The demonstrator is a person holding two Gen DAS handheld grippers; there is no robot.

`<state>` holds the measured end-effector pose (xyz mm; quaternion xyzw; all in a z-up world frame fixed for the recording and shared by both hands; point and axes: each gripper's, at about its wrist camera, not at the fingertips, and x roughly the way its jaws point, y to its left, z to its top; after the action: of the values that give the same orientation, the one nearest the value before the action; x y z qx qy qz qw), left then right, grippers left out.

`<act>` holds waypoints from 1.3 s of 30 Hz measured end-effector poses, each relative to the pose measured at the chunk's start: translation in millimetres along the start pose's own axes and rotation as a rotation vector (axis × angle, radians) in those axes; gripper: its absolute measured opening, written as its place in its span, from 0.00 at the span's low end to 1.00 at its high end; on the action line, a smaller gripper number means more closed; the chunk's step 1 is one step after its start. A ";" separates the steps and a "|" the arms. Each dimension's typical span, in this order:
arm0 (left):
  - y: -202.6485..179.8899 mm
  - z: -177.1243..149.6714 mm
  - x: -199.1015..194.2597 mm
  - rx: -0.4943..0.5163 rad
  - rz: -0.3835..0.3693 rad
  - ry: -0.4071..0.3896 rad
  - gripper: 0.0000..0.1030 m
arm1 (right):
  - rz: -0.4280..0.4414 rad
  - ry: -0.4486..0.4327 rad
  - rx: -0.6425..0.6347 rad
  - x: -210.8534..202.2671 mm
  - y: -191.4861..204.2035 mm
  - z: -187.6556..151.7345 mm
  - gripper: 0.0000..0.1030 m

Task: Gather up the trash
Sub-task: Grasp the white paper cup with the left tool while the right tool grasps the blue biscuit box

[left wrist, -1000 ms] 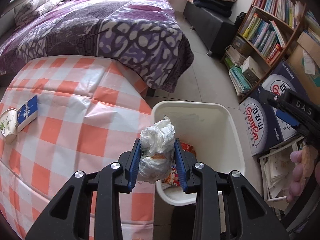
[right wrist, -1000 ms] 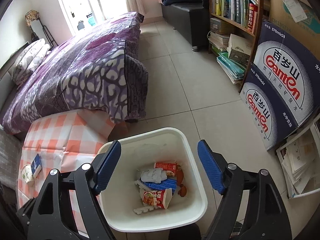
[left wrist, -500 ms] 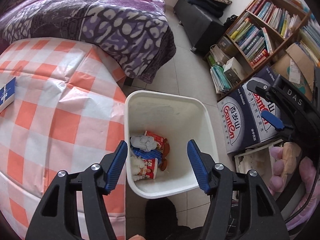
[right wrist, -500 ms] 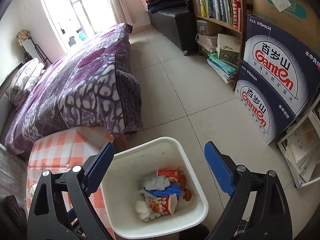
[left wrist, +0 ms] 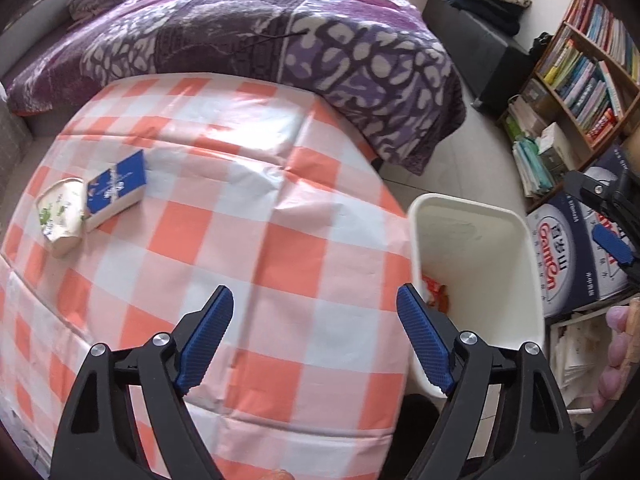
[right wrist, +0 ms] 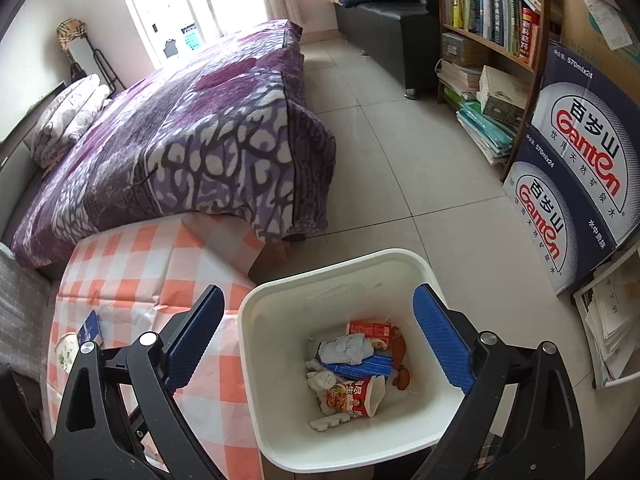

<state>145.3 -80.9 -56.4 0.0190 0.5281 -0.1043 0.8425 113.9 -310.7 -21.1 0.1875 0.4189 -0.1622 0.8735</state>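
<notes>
My left gripper [left wrist: 314,292] hangs over the orange-checked table [left wrist: 240,200], its jaws opening with nothing between them. On the table's left lie a blue-and-white box [left wrist: 116,188] and a pale flowered packet [left wrist: 60,216] beside it. The white bin [left wrist: 464,202] stands on the floor at the table's right edge. My right gripper [right wrist: 319,291] is above the bin [right wrist: 332,264], jaws opening wide and empty. Inside the bin lies a pile of wrappers, crumpled white bits and a blue carton [right wrist: 352,364]. The blue box [right wrist: 91,326] also shows in the right wrist view.
A bed with a purple blanket [left wrist: 280,40] runs behind the table. A bookshelf [right wrist: 492,20], blue water cartons [right wrist: 576,168] and stacked papers [right wrist: 612,328] line the right side. A person's fingers [left wrist: 616,344] show at the right edge. Tiled floor [right wrist: 400,160] lies beyond the bin.
My left gripper opened, the crumpled white bag it held is gone from its jaws, and it swung left from the bin to over the table. My right gripper opened wider.
</notes>
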 end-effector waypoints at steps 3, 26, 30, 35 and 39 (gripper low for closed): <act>42.3 6.8 4.5 -0.056 0.125 0.002 0.79 | 0.010 0.020 -0.035 6.3 20.9 -5.2 0.91; 281.8 34.5 67.1 -0.529 0.317 0.072 0.69 | 0.054 0.161 -0.303 59.0 150.9 -50.8 0.93; 289.7 28.2 60.7 -0.507 0.275 0.071 0.39 | 0.081 0.172 -0.343 64.9 172.9 -62.7 0.93; 296.3 23.5 32.4 -0.486 0.238 0.020 0.38 | 0.144 0.171 -0.418 67.8 209.8 -84.6 0.93; 300.1 22.9 -5.1 -0.492 0.188 -0.045 0.38 | 0.235 0.294 -0.270 82.0 232.8 -96.6 0.93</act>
<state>222.2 209.9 -65.2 -0.1397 0.5145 0.1054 0.8394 200.5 -72.1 -97.3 0.1377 0.5348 0.0270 0.8333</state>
